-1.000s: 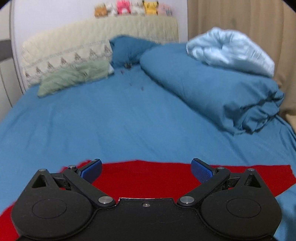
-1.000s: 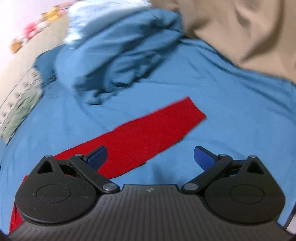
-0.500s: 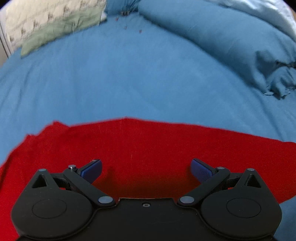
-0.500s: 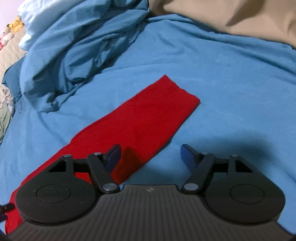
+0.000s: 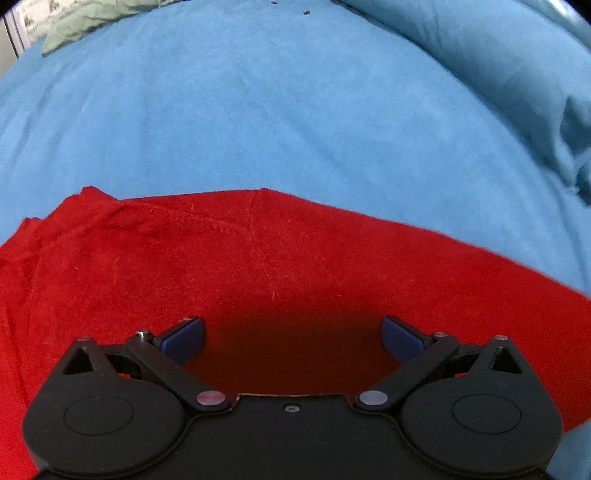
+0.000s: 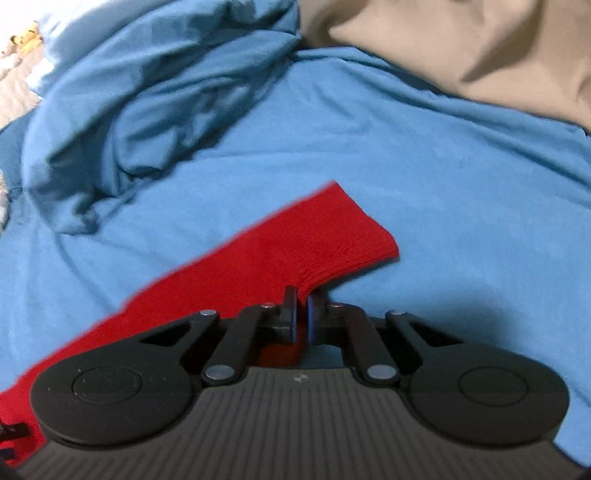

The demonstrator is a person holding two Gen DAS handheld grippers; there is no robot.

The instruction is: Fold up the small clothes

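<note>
A red garment (image 5: 258,266) lies flat on the blue bedsheet (image 5: 258,110). In the left wrist view its body fills the lower half, with a seam running across it. My left gripper (image 5: 291,336) is open and hovers close over the red cloth, its blue pads (image 5: 183,338) apart and holding nothing. In the right wrist view a long red sleeve (image 6: 280,254) stretches from lower left to its cuff at the centre. My right gripper (image 6: 301,314) is shut on the near edge of the sleeve, close to the cuff, and the cloth bunches at the jaws.
A rumpled blue duvet (image 6: 155,103) lies at the back left of the right wrist view, and a beige curtain (image 6: 461,48) hangs at the back right. A green pillow (image 5: 92,18) lies at the far left edge in the left wrist view.
My right gripper has closed on the sleeve edge; it was open half a second ago. My left gripper has dropped lower and closer over the garment's body, still open.
</note>
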